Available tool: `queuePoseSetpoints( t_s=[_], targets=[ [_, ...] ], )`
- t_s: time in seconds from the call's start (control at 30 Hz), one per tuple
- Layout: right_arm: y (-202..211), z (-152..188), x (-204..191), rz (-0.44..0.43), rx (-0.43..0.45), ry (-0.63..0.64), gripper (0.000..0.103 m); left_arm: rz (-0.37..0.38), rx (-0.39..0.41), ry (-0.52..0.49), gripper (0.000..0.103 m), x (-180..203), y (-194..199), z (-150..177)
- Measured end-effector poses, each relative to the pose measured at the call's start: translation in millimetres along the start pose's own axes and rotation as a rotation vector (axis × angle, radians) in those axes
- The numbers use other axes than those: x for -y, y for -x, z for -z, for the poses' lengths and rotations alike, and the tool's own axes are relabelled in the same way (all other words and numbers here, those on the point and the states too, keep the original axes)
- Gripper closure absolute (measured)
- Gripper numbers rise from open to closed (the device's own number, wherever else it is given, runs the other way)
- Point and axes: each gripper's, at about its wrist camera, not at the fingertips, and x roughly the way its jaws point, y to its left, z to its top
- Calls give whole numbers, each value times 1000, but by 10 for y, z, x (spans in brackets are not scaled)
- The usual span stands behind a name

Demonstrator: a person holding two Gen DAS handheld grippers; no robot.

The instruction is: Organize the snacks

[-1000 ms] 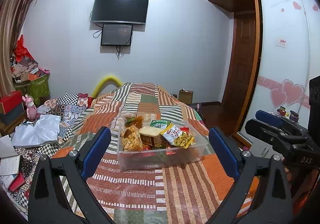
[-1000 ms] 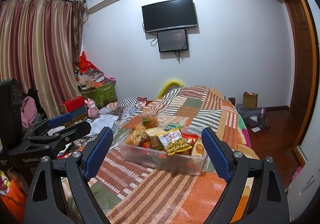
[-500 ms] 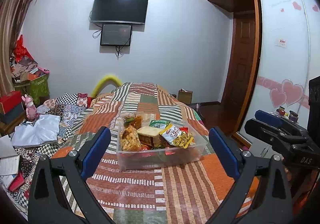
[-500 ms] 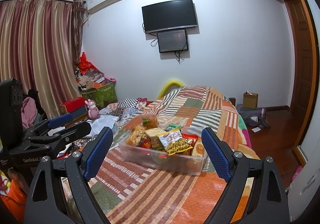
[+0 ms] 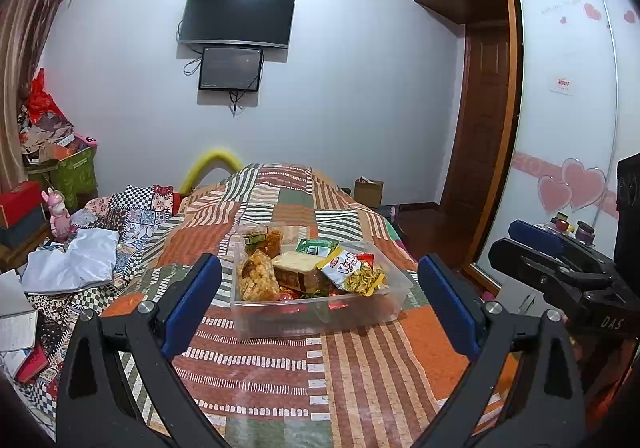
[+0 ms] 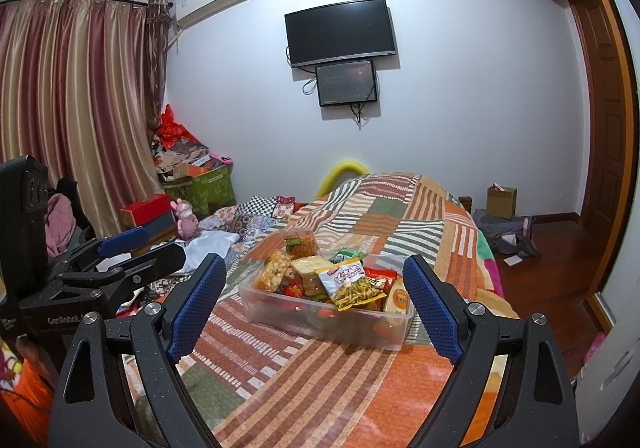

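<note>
Both views show the room evenly and fairly brightly lit by a cool, bluish indoor light; its source cannot be seen. The white wall [image 5: 352, 96] is uniformly lit, with only soft shadow under the television [image 5: 238, 16]. Shadows on the bed [image 6: 360, 368] are faint. A pale sheen lies on the wardrobe door [image 5: 560, 108]. Fisheye distortion bows the curtain [image 6: 72, 108] and door frame [image 6: 616, 128], and dark vignetting fills the corners. The middle is sharp; each view's own hand-held gripper, close to the lens, looks slightly soft and dark.
</note>
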Motion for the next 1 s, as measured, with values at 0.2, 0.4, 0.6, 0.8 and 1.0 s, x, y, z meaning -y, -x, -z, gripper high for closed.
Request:
queuePoseSetpoints(
  t_s=[0.2, 0.4, 0.6, 0.8, 1.0],
  targets=[
    [0, -1, 0, 1, 1, 1, 14, 7, -2, 7, 3, -7, 8, -1],
    [3, -2, 0, 0, 1, 1, 14, 20, -6, 6, 3, -6, 9, -12],
    [11, -2, -3, 1, 1, 2, 14, 16, -6, 10, 3, -5, 19, -22],
    [18, -6, -9, -2, 1, 0, 14, 0, 3, 2, 3, 5, 41, -20],
    [9, -18, -25, -8, -3, -2, 14, 3, 0, -7, 3, 34, 59, -15]
  ],
)
